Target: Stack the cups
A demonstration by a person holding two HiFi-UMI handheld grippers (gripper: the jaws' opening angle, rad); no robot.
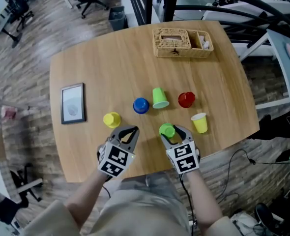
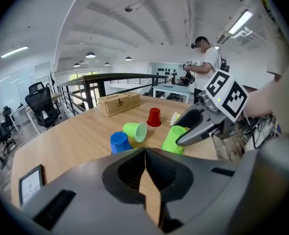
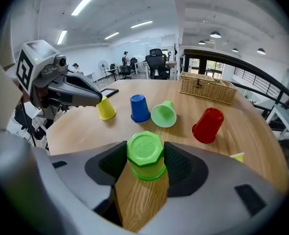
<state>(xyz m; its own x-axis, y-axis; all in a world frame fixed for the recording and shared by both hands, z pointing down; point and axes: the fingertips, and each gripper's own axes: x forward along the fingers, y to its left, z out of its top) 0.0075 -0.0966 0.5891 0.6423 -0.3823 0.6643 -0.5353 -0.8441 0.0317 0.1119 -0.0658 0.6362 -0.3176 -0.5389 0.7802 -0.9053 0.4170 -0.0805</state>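
Left claw (image 1: 130,131), jaws pressed together and empty, tilts downward just left of the green cup (image 3: 145,154). Right claw (image 1: 169,132) grips that cup's sides. Both forearms angle inward.

An open-plan office, shown by black swivel chairs (image 2: 41,104) and long ceiling strip lights (image 3: 88,0).

Left claw (image 2: 145,155) shut, empty; right claw (image 2: 181,131) around green cup (image 2: 171,141); blue cup (image 2: 119,142) ahead.
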